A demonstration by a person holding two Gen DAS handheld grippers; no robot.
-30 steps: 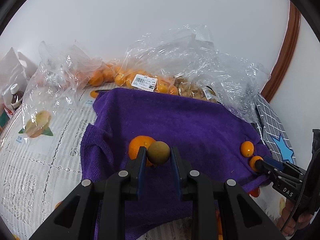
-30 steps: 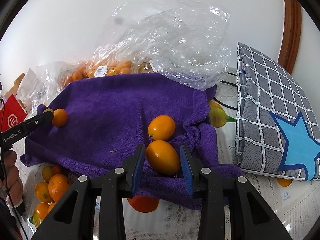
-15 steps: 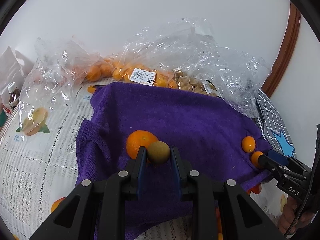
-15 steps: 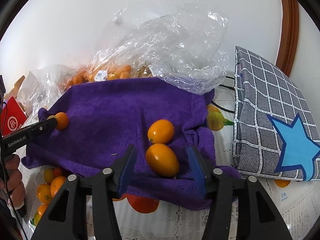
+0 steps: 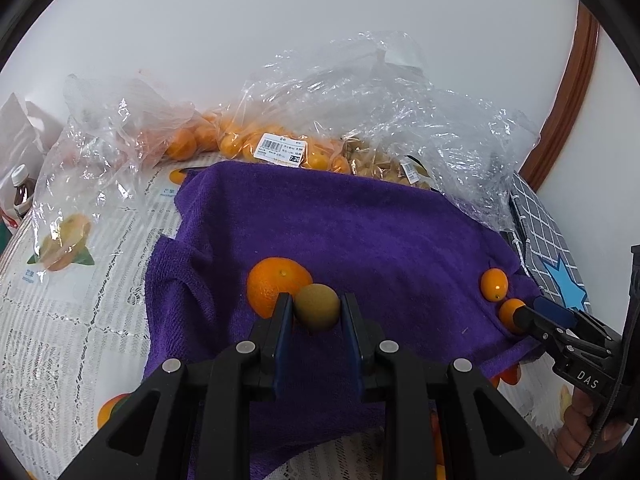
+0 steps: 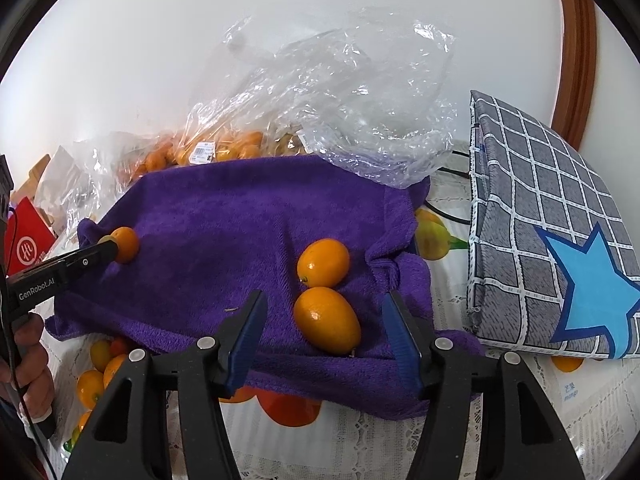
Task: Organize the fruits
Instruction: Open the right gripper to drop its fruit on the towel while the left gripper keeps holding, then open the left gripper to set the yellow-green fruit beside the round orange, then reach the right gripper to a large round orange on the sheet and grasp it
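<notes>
Purple terry towel carries the fruit. On its right part the right tool has just been opening; its jaws stand wide of the oval orange kumquat, which lies free, so this one looks placed. The left tool pinches a small brown-green round fruit at the towel's left part. Only the right view shows more fruit under the towel's near edge.
</notes>
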